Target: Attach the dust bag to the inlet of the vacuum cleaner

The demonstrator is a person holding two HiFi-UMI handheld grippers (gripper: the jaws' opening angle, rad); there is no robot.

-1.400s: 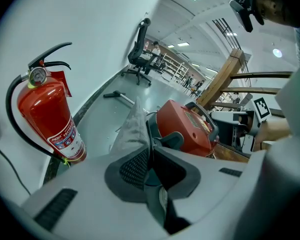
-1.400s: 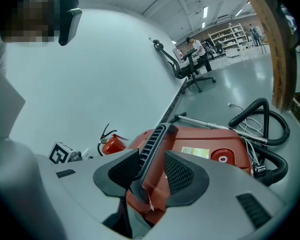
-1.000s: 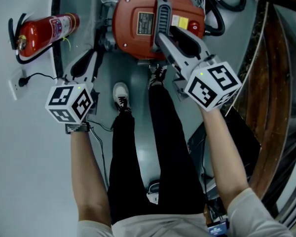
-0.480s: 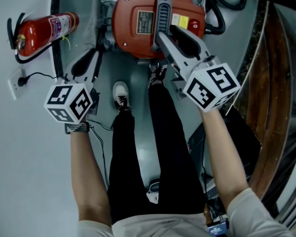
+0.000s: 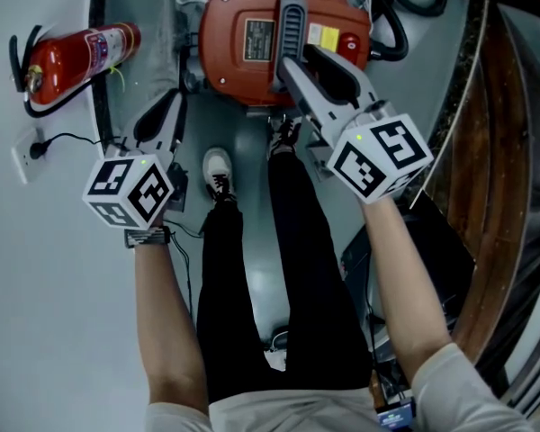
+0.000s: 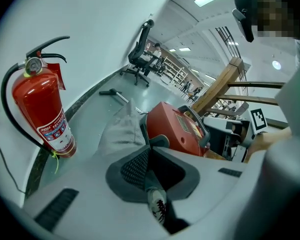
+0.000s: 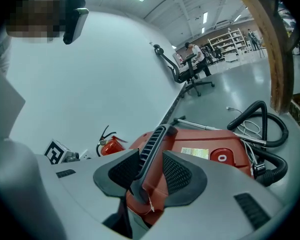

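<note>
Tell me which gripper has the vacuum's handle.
The right gripper: its jaws are closed on the grey handle atop the red vacuum. The left gripper is shut on nothing.

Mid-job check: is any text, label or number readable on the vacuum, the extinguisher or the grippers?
Nothing reads clearly.
Grey plate on the vacuum cleaner: print too small.
Yellow label beside its handle: blurred.
Red button: white ring-like sign, no words.
Fire extinguisher label: print too small.
Marker cubes: square patterns only.
</note>
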